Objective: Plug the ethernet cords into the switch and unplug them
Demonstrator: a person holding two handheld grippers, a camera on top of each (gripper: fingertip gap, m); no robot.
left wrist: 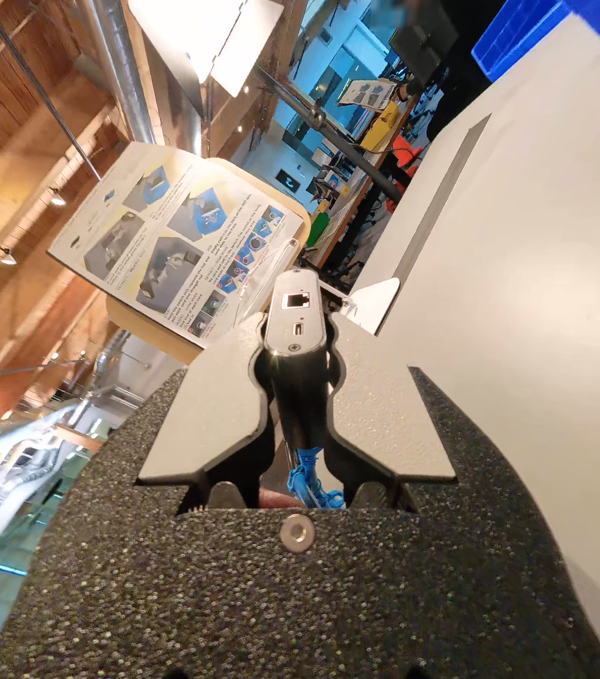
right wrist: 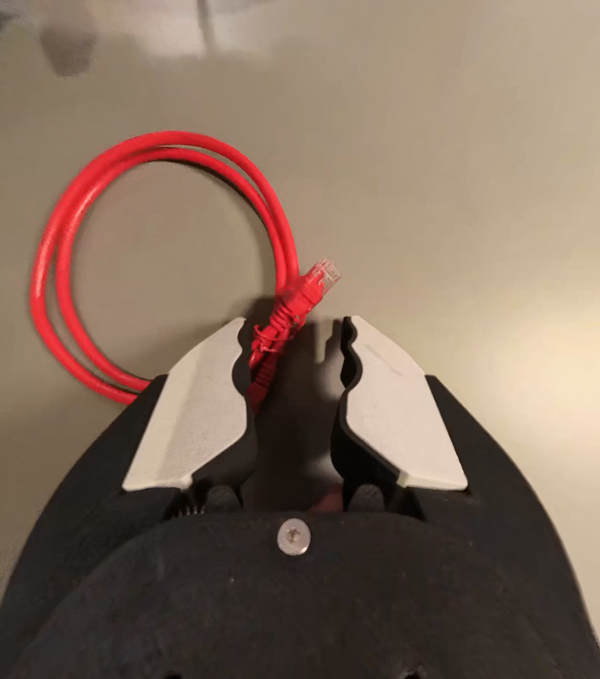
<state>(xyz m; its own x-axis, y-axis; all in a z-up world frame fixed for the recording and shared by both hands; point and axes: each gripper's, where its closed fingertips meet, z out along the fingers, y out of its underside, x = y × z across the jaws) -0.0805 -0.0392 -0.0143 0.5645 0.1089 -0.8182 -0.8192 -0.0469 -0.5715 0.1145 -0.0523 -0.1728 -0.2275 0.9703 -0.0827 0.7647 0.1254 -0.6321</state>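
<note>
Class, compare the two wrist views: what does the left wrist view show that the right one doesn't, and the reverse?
Only the left wrist view shows the switch clamped in the left gripper, a blue cord beneath it, and an instruction sheet behind. Only the right wrist view shows the coiled red cord, its plug just ahead of the open right gripper. Both show a pale table.
</note>
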